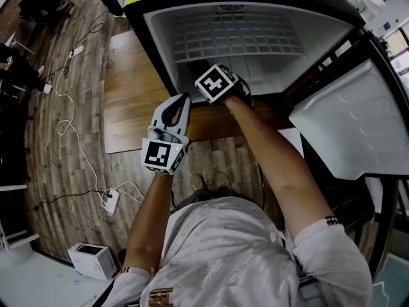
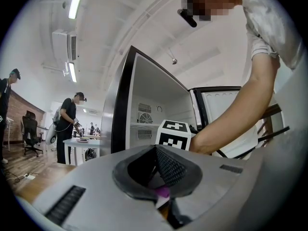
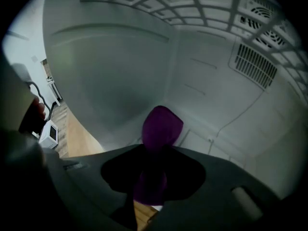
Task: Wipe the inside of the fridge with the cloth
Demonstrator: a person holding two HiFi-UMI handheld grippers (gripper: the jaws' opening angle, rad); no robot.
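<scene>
- Right hand-held gripper [image 3: 153,163] clenched on crumpled purple cloth [image 3: 162,124], inside open black fridge w/ white plastic lining [image 1: 255,24], near back wall.
- Left hand-held gripper [image 2: 156,168] clenched, empty, outside fridge.
- Wood-plank floor [image 1: 134,88]; white cables [image 1: 64,128] trailing across it.

Wood floor [image 1: 45,152] — white cable [image 1: 62,128], power strip [image 1: 110,201], small white appliance [image 1: 91,259] lying on it.
</scene>
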